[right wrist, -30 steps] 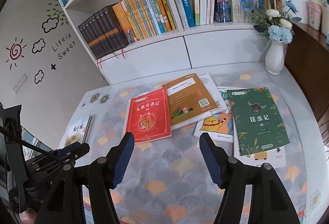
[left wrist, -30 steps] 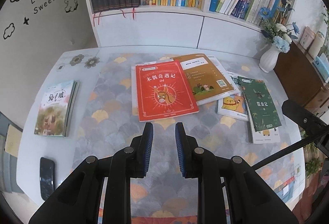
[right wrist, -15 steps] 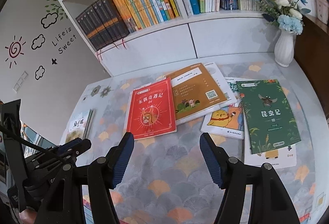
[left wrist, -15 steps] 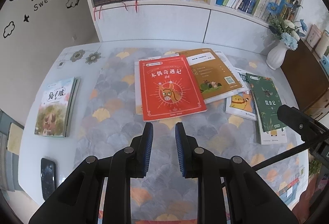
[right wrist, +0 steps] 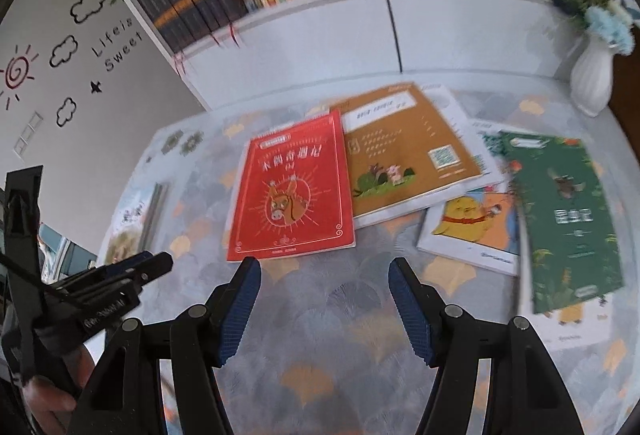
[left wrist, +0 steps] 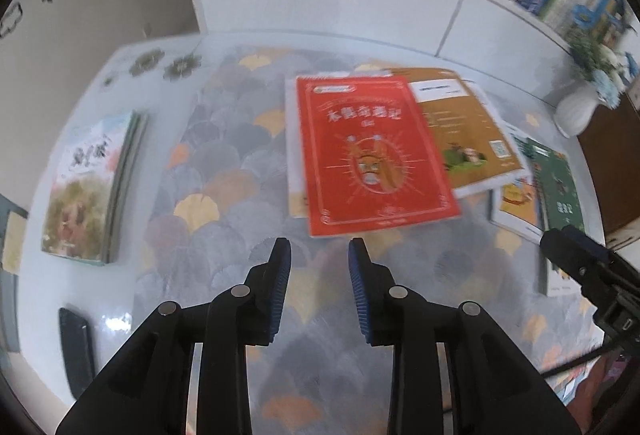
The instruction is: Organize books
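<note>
The red book [left wrist: 372, 155] lies flat on the bench [left wrist: 224, 171], just beyond the left hand-held gripper [left wrist: 319, 255], whose empty jaws have just been opening, still narrow; the right hand-held gripper [right wrist: 324, 271] gapes moderately, empty.

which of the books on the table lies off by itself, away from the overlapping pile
The pale picture book at the table's left edge; the red, brown, yellow and green ones overlap at the centre and right.

Before you, a red book [right wrist: 290, 191] with a donkey on its cover lies flat on the patterned tablecloth, overlapping the left edge of a brown book [right wrist: 408, 151] at its right. Further right, a green book [right wrist: 564, 211] rests across a white-edged book showing a yellow chick [right wrist: 468, 221]. Well apart at your left, a pale illustrated book [left wrist: 86, 183] tops a small stack.
</note>
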### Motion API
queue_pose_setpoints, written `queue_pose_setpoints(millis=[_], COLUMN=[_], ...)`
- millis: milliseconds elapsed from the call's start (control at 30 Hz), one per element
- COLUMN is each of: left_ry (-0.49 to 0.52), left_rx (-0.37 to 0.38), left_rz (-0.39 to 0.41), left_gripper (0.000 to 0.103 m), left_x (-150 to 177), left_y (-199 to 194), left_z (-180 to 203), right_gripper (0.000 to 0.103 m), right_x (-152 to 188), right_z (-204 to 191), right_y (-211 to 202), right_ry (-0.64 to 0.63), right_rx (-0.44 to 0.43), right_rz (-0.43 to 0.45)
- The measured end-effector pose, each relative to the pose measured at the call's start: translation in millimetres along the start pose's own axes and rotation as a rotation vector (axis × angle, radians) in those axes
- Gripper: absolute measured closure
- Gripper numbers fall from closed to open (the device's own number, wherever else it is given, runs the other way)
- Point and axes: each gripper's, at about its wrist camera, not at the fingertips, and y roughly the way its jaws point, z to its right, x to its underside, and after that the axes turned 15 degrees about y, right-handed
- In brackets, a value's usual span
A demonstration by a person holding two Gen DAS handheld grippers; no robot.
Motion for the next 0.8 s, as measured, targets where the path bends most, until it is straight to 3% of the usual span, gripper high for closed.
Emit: queue_pose_setpoints(millis=[100, 167, 333, 500, 633, 800], left_ry=[-0.020, -0.057, -0.112, -0.103, -0.125, -0.102], left_rx=[0.072, 0.148, 0.294, 0.292, 0.347, 0.365], left_rz=[-0.040, -0.066, -0.041, -0.056, -0.042, -0.045], left_gripper=[0.076, 0.076, 0.076, 0.076, 0.076, 0.076], left_x=[-5.0, -9.2, -22.6, -36.2, -40.8, -39.7], left_y=[33.6, 58.8, 98.1, 123.0, 128.8, 129.3], left_z=[-19.9, -32.6, -41.9, -38.6, -43.1, -41.4], right_gripper=[0.041, 0.052, 0.054, 0.054, 0.053, 0.052], right_x=[-8.2, -15.6, -37.9, -57.1, -62.4, -58.5], right_z=[0.2, -0.5, 3.7, 7.1, -2.4, -6.9], right_y=[33.4, 55.5, 110.8, 146.3, 156.5, 154.7], right_ry=[0.017, 0.021, 0.031, 0.013, -0.036, -0.063], right_rx=[-0.030, -0.035, 0.018, 0.059, 0.049, 0.068], right_rz=[-0.029, -0.043, -0.080, -0.089, -0.087, -0.099])
